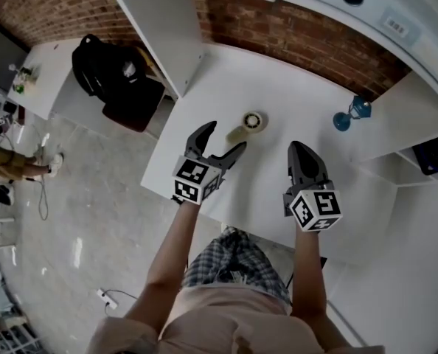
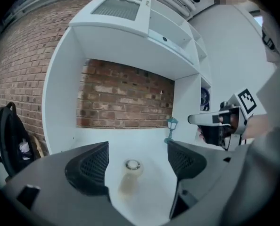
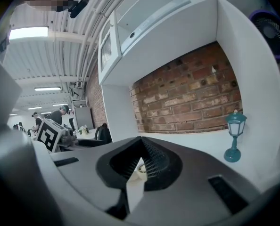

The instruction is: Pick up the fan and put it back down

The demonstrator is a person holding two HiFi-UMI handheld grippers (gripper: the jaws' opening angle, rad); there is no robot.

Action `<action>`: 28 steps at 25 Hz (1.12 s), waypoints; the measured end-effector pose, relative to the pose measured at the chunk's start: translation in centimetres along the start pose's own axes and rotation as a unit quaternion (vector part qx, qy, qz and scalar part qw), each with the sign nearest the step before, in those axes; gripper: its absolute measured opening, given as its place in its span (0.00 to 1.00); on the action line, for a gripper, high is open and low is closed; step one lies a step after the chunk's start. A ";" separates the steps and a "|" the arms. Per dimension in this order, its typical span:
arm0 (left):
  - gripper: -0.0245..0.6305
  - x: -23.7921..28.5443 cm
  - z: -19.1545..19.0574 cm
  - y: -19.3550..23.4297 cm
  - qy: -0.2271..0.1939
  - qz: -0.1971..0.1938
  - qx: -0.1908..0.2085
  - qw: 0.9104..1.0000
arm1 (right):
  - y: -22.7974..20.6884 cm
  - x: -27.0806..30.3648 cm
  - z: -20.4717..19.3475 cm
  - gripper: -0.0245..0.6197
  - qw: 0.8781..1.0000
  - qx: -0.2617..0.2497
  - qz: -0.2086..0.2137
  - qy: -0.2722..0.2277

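White counter [image 1: 226,72] set in a recess backed by a red brick wall [image 1: 293,32], flanked by white upright side panels [image 1: 164,35] and capped by a white overhead cabinet [image 2: 130,13]. Grey mottled floor [image 1: 94,175], apparently polished concrete, with a white power strip [image 1: 103,296] and cable lying on it; to the left, a second white desk [image 1: 46,72], and between it and the counter a black backpack [image 1: 101,68] resting on a dark chair [image 1: 134,105]. Ribbed white ceiling [image 3: 50,60] with exposed pipes and long strip lights [image 3: 29,33], lit.
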State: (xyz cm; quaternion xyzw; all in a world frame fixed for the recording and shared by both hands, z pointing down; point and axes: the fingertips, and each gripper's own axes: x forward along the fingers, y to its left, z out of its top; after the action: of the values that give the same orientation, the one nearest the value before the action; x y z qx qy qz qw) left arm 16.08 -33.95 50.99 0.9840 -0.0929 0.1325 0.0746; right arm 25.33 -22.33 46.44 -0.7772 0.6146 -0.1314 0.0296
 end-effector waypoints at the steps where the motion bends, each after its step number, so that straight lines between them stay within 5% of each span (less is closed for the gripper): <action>1: 0.61 0.8 -0.3 0.5 0.009 -0.002 0.006 1.000 | -0.3 0.8 -0.1 0.06 1.000 -0.003 -0.001 0.004; 8: 0.61 5.8 -4.3 3.1 0.086 -0.026 -0.003 0.996 | -1.9 5.7 -2.4 0.06 0.999 -0.011 -0.008 0.040; 15: 0.61 9.4 -10.0 4.1 0.188 -0.058 -0.009 0.980 | -2.8 7.0 -6.9 0.06 0.996 0.005 -0.018 0.083; 28: 0.61 11.8 -15.3 4.0 0.275 -0.050 0.020 0.960 | -4.1 7.3 -10.1 0.06 0.993 0.012 -0.027 0.111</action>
State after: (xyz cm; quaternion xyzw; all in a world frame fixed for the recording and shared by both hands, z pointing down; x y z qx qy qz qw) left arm 22.65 -37.11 69.32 0.9144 -0.0168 0.3957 0.0839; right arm 28.36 -27.23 58.29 -0.7735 0.5914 -0.2255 -0.0330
